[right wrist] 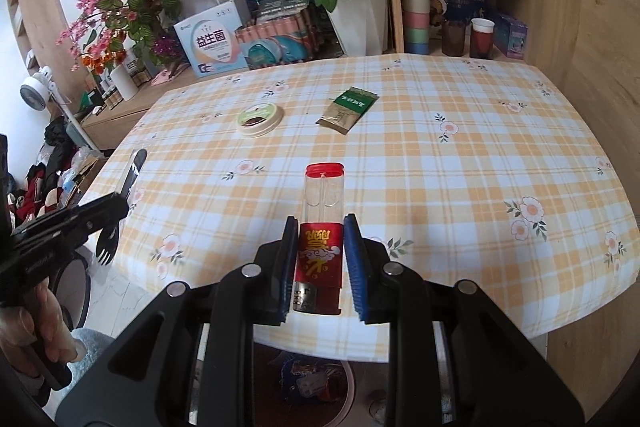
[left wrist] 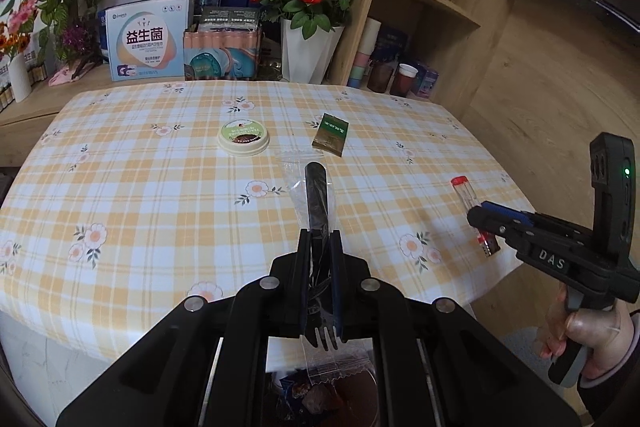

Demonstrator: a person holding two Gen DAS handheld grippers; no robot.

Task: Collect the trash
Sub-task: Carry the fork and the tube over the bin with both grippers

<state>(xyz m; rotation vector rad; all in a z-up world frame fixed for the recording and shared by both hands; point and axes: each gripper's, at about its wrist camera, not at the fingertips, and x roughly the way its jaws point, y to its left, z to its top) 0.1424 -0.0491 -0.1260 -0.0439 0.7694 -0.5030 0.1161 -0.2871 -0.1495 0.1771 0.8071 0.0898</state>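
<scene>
My left gripper is shut on a black plastic fork in a clear wrapper, held above the near edge of the checked table; its prongs hang below the fingers. My right gripper is shut on a clear plastic tube with a red cap and red label. In the left wrist view the right gripper and the tube appear at the right. The right wrist view has the left gripper and the fork at the left. A round cream lid and a green-brown sachet lie on the table.
A bin with wrappers inside sits on the floor below the table's near edge. Boxes, flower pots and a wooden shelf with cups line the far side. A fan and clutter stand at the left.
</scene>
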